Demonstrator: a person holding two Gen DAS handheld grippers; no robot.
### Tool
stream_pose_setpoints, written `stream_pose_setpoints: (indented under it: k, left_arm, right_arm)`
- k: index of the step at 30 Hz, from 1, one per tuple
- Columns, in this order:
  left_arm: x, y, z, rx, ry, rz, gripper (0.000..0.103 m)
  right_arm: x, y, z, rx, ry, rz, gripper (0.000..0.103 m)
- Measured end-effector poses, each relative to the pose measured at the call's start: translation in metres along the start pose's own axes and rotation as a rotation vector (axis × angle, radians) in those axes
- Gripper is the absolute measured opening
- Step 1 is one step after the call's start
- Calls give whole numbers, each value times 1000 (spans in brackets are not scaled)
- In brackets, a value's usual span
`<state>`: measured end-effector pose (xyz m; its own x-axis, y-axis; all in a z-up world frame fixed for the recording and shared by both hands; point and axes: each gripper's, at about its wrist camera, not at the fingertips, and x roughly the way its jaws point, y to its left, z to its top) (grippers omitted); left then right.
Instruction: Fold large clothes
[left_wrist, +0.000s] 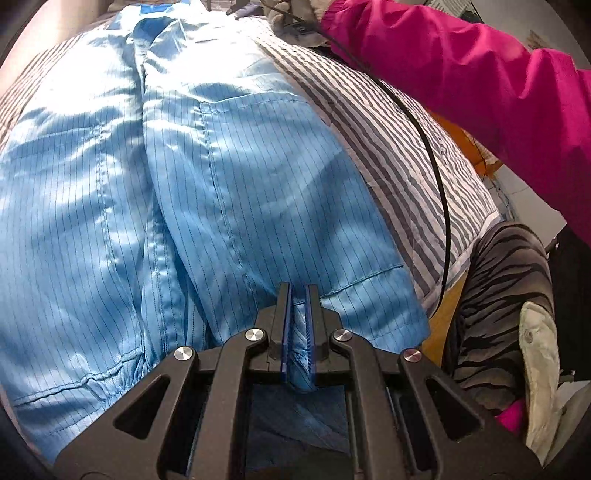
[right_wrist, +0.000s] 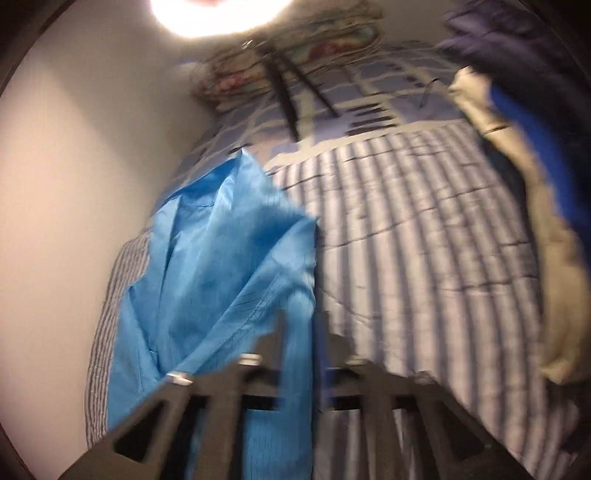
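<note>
A large light-blue pinstriped garment (left_wrist: 221, 166) lies spread on a bed with a grey-and-white striped quilt (left_wrist: 388, 147). In the left wrist view my left gripper (left_wrist: 298, 286) is shut on a bunched fold of the garment's lower hem. The right wrist view is blurred. It shows the garment's upper part (right_wrist: 229, 258) rumpled and raised near the wall. My right gripper (right_wrist: 301, 314) has a flat band of the blue cloth lying between its jaws, which stand apart and do not pinch it.
A person's pink sleeve (left_wrist: 461, 74) and gloved hand (left_wrist: 291, 14) reach over the bed's far side, trailing a black cable (left_wrist: 439, 177). A wall (right_wrist: 92, 184) borders the bed on the left. Other clothes (right_wrist: 517, 110) are piled at the right. A zebra-patterned leg (left_wrist: 506, 295) stands beside the bed.
</note>
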<state>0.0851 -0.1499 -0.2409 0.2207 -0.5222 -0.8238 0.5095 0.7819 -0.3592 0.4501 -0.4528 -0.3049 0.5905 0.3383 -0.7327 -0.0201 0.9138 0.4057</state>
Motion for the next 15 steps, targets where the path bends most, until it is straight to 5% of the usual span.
stream_pose_setpoints:
  k: [6,10,15]
  left_arm:
    - [-14,-12,1,28,-30,-27,5]
    - [-52,-19,2,67,-129,-15,7]
    - [-102,10,0,-4,-229,52,38]
  right_arm:
    - [-75,19,-48,-134,-14,57,33]
    - [-143,37,-98,-248,-66,63,40]
    - [-218,42,-163,-238,-92,112,50]
